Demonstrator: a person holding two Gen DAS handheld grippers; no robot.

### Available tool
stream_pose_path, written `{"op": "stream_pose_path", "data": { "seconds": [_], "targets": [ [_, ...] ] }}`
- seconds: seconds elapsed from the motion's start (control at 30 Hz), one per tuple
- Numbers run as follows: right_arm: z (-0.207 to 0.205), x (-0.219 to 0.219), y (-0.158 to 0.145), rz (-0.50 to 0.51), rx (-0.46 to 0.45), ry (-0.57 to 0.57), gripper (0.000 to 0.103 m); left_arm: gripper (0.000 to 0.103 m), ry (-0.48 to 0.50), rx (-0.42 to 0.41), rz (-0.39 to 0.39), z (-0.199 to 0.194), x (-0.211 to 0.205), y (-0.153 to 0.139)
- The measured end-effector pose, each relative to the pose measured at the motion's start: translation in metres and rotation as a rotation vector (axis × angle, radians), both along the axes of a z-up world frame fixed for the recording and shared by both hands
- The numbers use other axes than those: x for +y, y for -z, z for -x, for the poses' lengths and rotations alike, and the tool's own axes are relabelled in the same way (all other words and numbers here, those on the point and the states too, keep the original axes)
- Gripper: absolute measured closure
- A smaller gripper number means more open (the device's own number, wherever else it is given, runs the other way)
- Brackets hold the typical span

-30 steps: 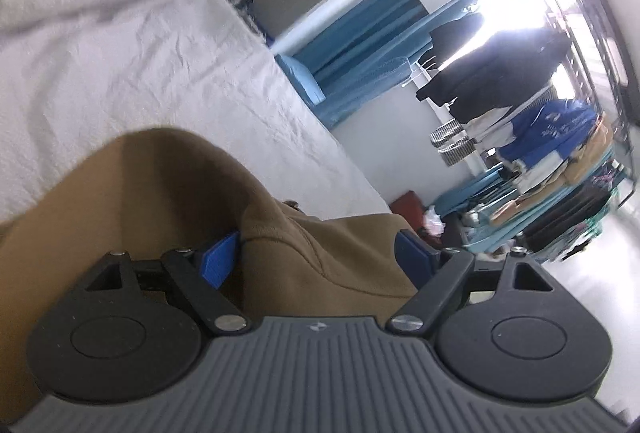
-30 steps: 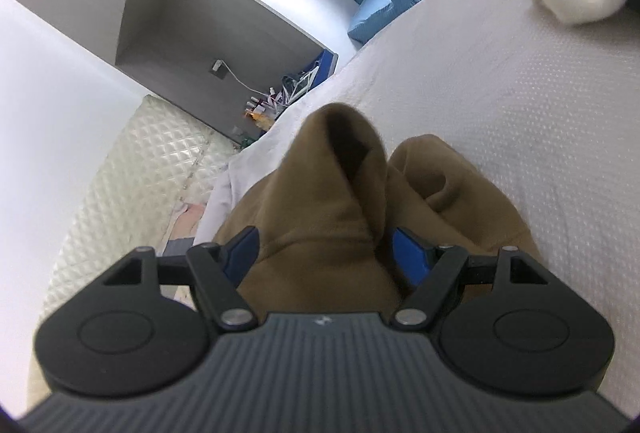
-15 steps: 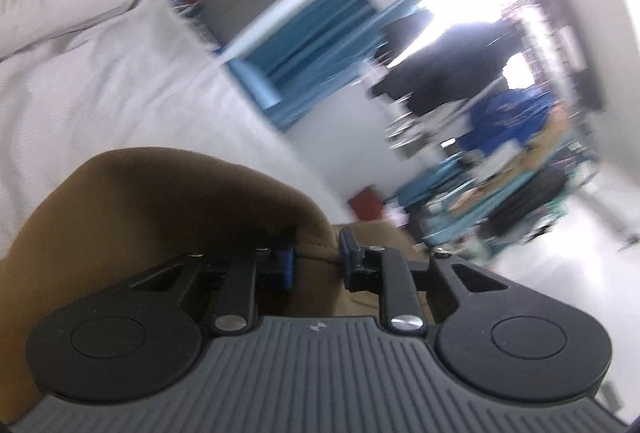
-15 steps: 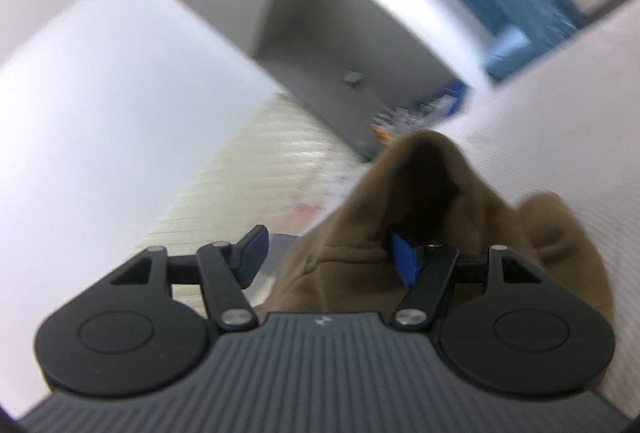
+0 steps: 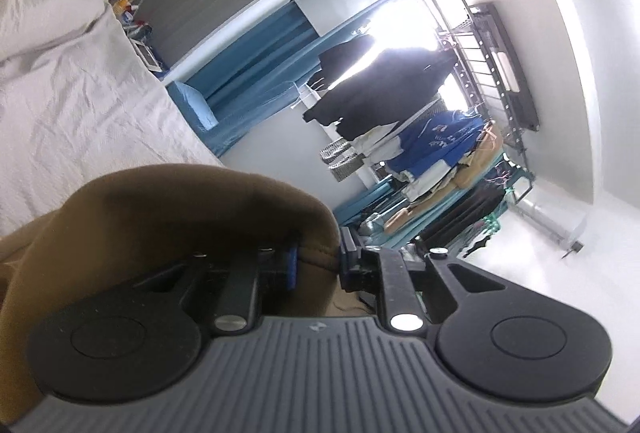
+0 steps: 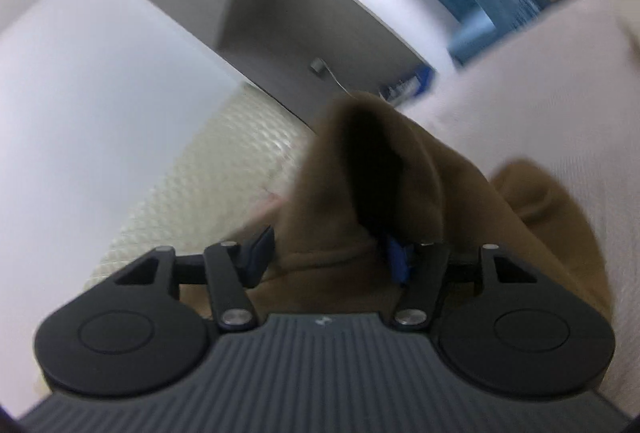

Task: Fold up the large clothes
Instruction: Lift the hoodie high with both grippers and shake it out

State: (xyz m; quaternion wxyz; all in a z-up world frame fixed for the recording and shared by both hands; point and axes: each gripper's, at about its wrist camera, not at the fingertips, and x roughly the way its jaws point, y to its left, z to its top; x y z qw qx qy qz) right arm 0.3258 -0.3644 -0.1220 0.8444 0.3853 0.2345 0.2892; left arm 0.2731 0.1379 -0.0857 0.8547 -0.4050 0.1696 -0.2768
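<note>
Brown sweatshirt (image 5: 168, 217) hem was clamped between the narrow jaws of the left gripper (image 5: 316, 265); around a thick bunch, the right gripper (image 6: 328, 253) was closing half-wide. Fabric might be dropped there, if lifted early.

My right view smeared by blur, brown garment (image 6: 360, 193) cut off behind my claw body, my left claw's (image 5: 316, 265) left pad half buried in cloth, rack clothes (image 5: 420, 153) too small to tell
</note>
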Motion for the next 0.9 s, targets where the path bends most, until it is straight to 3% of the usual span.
{"op": "stream_pose_path", "data": {
  "seconds": [0.13,0.27,0.33,0.4,0.47,0.5,0.67,0.8,0.9],
  "targets": [
    [-0.008,0.003,0.012,-0.011,0.015,-0.023,0.05,0.082,-0.033,0.027,-0.016,0.008,0.001,0.009],
    [0.007,-0.002,-0.007,-0.042,-0.096,-0.079,0.069,0.08,-0.056,0.043,0.023,0.005,0.008,0.024],
    [0.013,0.006,-0.015,-0.064,-0.164,-0.124,0.071,0.073,-0.107,0.07,-0.039,0.001,0.01,0.03],
    [0.02,0.015,-0.023,-0.039,-0.221,-0.161,0.071,0.044,-0.117,0.098,-0.043,-0.004,0.013,0.038],
    [0.027,0.022,-0.029,-0.03,-0.249,-0.188,0.071,0.033,-0.096,0.111,-0.038,-0.01,0.013,0.047],
    [0.03,0.024,-0.03,-0.031,-0.256,-0.198,0.071,0.033,-0.094,0.117,-0.048,-0.013,0.012,0.05],
    [0.028,0.018,-0.03,-0.049,-0.259,-0.196,0.071,0.034,-0.081,0.166,-0.128,-0.027,-0.001,0.057],
    [0.024,0.021,-0.027,-0.044,-0.228,-0.178,0.07,0.069,-0.1,0.191,-0.148,-0.035,-0.007,0.062],
    [0.018,0.025,-0.022,0.015,-0.214,-0.167,0.069,0.081,-0.101,0.179,-0.138,-0.032,-0.005,0.06]
  ]
}}
